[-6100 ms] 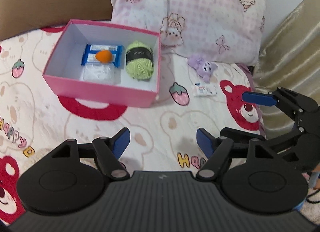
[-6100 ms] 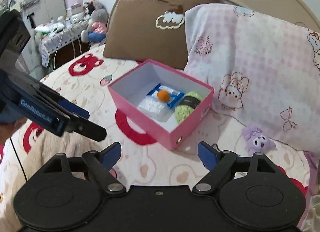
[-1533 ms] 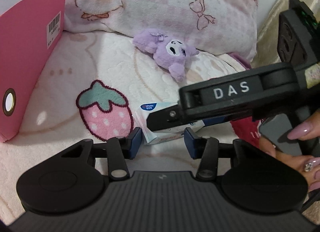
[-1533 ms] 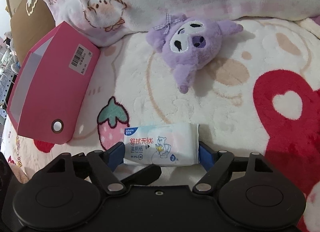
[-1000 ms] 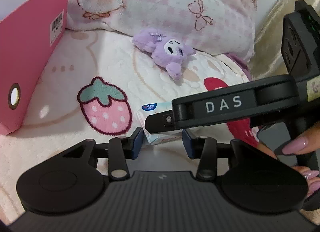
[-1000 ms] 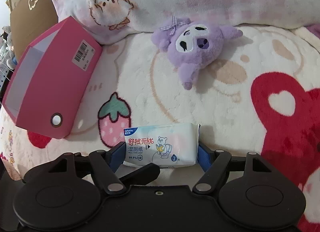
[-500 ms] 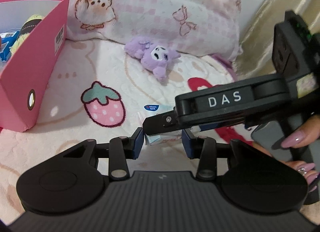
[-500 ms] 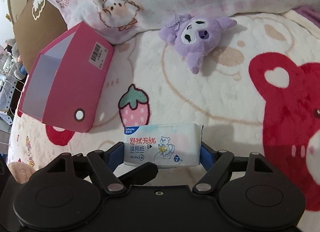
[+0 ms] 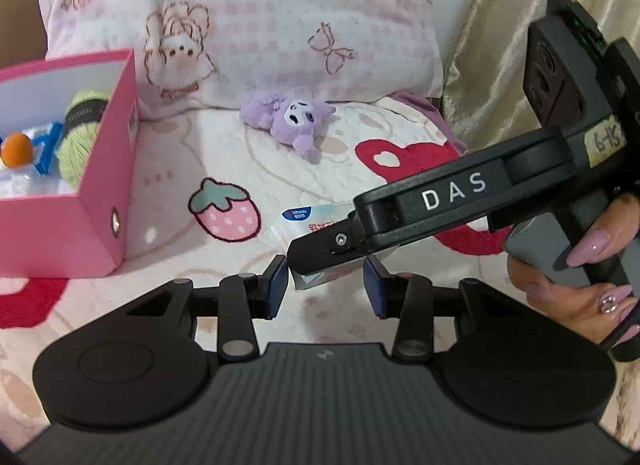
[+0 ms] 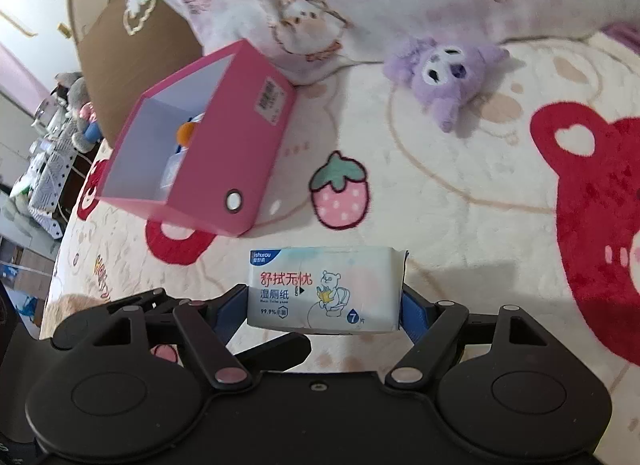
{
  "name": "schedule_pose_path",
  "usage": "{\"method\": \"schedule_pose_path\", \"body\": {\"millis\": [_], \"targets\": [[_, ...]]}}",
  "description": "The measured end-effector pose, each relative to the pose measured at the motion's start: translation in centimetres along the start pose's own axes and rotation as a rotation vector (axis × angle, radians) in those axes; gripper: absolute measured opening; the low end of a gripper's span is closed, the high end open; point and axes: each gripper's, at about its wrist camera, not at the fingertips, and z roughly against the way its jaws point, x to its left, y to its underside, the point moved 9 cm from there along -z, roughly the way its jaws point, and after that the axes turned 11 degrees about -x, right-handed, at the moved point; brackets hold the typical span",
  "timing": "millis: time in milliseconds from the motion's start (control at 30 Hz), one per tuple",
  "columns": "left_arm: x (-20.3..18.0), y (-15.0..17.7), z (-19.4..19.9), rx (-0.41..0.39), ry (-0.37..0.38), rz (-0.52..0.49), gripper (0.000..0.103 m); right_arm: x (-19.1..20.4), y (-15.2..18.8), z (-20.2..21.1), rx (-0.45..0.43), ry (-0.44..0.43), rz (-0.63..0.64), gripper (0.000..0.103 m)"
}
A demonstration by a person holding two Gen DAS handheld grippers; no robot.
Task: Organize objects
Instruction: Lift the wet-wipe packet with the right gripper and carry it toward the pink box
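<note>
A white wet-wipe pack (image 10: 324,289) hangs above the blanket, casting a shadow below. My right gripper (image 10: 322,305) is shut on its two short ends. In the left wrist view only part of the pack (image 9: 304,221) shows, behind the right gripper's black finger (image 9: 400,217). My left gripper (image 9: 326,285) is shut on the pack's near corner, its blue pads against both sides. The open pink box (image 9: 108,169) (image 10: 240,137) lies to the left, holding green yarn (image 9: 80,125) and an orange ball (image 9: 16,149). A purple plush (image 9: 292,121) (image 10: 444,69) lies further back by the pillow.
A pink checked pillow (image 9: 260,17) and a brown pillow (image 10: 132,37) line the back of the bed. A gold curtain (image 9: 500,25) hangs at the right. A person's hand (image 9: 580,265) grips the right handle. Room clutter shows far left beyond the bed edge (image 10: 40,169).
Both grippers have risen together with the wipe pack, which now hangs off the blanket. The box and plush look smaller and farther, and the box's inside has come into view.
</note>
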Motion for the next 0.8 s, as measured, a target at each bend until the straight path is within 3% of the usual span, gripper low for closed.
{"method": "schedule_pose_path", "body": {"millis": [167,400,567,800], "targets": [[0.4,0.3,2.0,-0.015,0.017,0.016,0.04,1.4,0.9,0.8,-0.008,-0.014,0.006,0.083],[0.4,-0.3,4.6,-0.019,0.026,-0.048,0.04,3.6,1.8,2.1,-0.041,-0.04,-0.012,0.083],[0.3,-0.6,6.1,0.017,0.024,-0.022,0.04,4.5,2.5,2.9,-0.012,-0.036,-0.087,0.083],[0.3,-1.1,8.4,0.024,-0.01,-0.048,0.04,7.2,2.6,4.0,0.0,-0.012,-0.06,0.082]]}}
